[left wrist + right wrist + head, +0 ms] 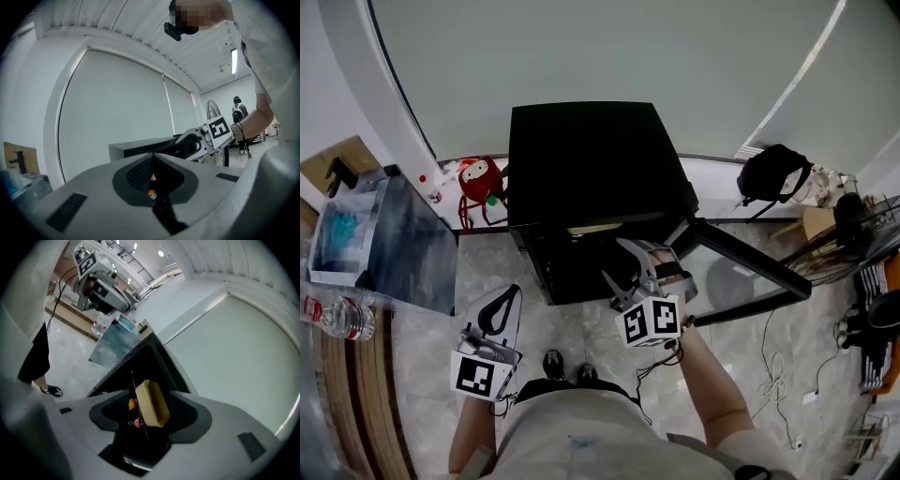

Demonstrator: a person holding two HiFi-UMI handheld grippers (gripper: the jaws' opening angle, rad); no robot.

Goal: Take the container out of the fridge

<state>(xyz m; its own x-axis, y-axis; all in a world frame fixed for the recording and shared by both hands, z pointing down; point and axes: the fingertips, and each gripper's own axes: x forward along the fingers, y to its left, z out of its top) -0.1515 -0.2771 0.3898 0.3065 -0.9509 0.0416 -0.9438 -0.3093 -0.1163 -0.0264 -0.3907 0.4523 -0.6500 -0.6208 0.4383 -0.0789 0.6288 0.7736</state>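
Observation:
A black mini fridge (586, 159) stands on the floor with its door (748, 261) swung open to the right. Inside, on a shelf, sits a shallow beige container (592, 228). My right gripper (613, 260) is open at the fridge's mouth, just in front of the shelf. Its own view shows the beige container (151, 404) between its two spread jaws, apart from both. My left gripper (508, 292) hangs lower left of the fridge, shut and holding nothing. In the left gripper view its jaws (152, 161) meet, with the fridge's top (140, 146) and the right gripper (206, 138) beyond.
Small orange (132, 404) and red (137, 423) items lie deeper in the fridge. A red toy (478, 180) stands left of the fridge, a clear box (394, 239) and a water bottle (337, 317) farther left. A black bag (773, 173) and cables (778, 366) are at right.

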